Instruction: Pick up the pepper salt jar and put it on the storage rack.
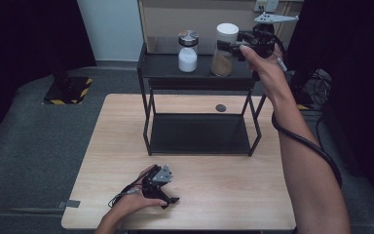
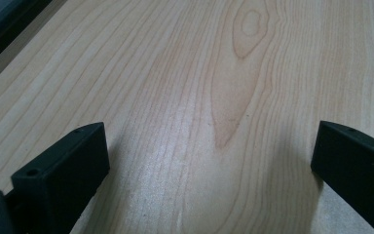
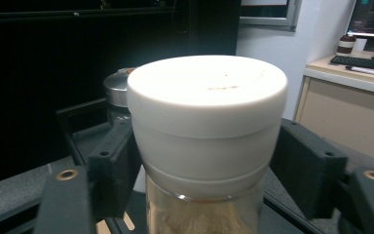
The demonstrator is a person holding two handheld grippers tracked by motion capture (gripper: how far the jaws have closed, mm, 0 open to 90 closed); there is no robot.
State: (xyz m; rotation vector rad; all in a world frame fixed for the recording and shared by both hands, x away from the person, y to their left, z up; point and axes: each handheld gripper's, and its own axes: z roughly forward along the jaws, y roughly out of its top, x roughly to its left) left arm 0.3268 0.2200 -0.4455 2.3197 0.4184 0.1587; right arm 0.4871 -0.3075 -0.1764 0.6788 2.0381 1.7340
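The left gripper (image 1: 168, 194) rested on the wooden table (image 1: 224, 180) near its front edge, jaws spread wide with only bare wood between them. Behind it stood a black two-tier shelf (image 1: 199, 73); its lower tier was vacant, and its upper tier carried a jar of white powder with a metal lid (image 1: 188, 51). Just beside that stood the jar of brown powder with a white lid (image 1: 224, 48), near the right end of the tier. The right gripper (image 1: 230, 46) was raised to this jar, one jaw on each side of the lid; in the right gripper view the left jaw appeared to touch the lid (image 3: 207, 117) while a narrow gap showed at the right jaw, so the jaws read as open and not clamping. Likely faults: a sideways withdrawal could drag the tall jar over the nearby shelf edge or knock it against the neighbouring jar. Clearance was ample straight back along the jaws and to the right of the shelf; clearance to the left was limited.
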